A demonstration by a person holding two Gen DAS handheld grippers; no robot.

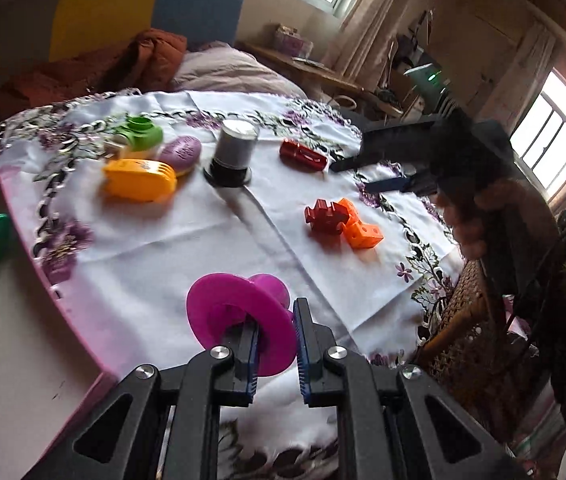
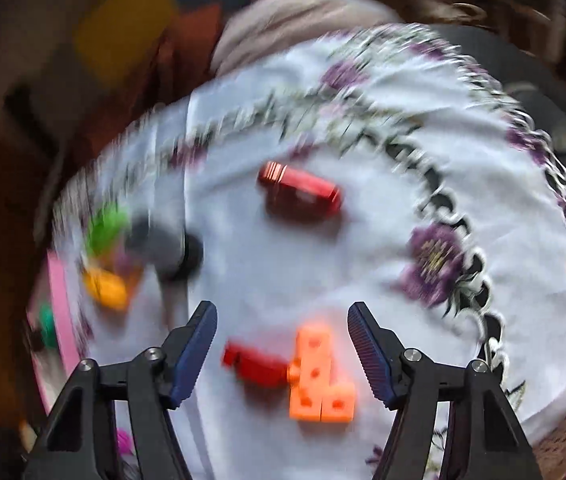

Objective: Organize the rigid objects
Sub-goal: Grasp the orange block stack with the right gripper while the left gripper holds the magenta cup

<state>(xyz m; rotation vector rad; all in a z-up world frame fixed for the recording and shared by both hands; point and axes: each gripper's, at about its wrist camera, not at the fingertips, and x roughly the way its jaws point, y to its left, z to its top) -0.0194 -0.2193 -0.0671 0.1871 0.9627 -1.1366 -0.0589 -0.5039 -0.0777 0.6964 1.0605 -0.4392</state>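
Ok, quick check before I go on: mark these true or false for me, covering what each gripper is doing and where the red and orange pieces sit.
1. The left gripper is clamped on the magenta flanged plastic spool. True.
2. The right gripper is shut on the orange block piece. False: it is open and holds nothing, with the orange L-shaped block piece on the cloth between its fingers.
3. The dark red notched block lies against the orange piece. True.
4. The red metallic cylinder stands upright. False: it lies on its side on the white floral tablecloth.
5. The grey cylinder with a black base stands upright. True.
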